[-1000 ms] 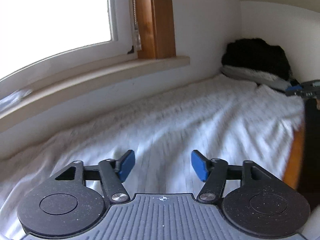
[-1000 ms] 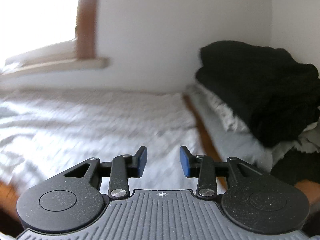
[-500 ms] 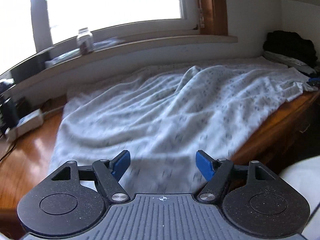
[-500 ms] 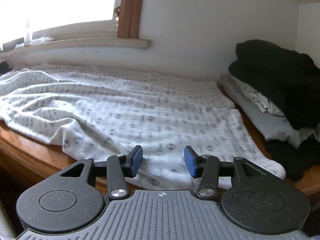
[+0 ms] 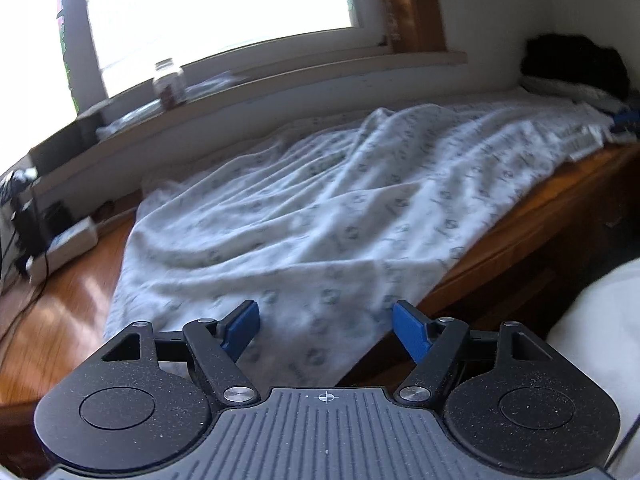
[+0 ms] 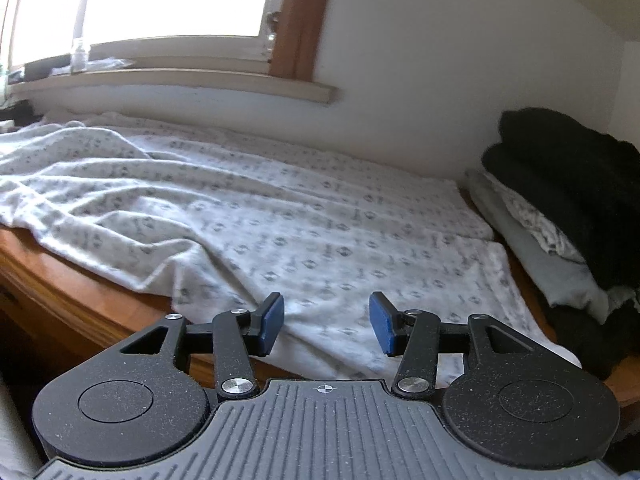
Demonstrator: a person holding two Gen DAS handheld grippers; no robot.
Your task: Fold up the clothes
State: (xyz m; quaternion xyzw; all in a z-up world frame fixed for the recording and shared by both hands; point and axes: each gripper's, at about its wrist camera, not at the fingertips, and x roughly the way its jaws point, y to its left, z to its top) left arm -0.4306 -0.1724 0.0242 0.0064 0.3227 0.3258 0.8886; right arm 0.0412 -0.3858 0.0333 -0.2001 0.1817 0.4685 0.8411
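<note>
**Both grippers hover open at the near edge of the cloth**

The white patterned garment (image 5: pixel 320 216) lies rumpled across the wooden counter (image 5: pixel 532 216), filling mid-frame. The left gripper (image 5: pixel 326 330) stands wide, nothing between its blue pads. In the right wrist view, the right gripper (image 6: pixel 326 322) holds a narrower gap, also empty, over the garment's near hem. A folded black pile (image 6: pixel 572 184) sits at right; a glass jar (image 5: pixel 170 84) rests on the windowsill, upper left.

Garment (image 6: pixel 304 232): white, small grey repeating print. Tabletop (image 5: pixel 68 304): orange-brown wood. Folded pile (image 6: pixel 568 184): black over pale grey. Gripper pads (image 5: pixel 412 332): blue.
</note>
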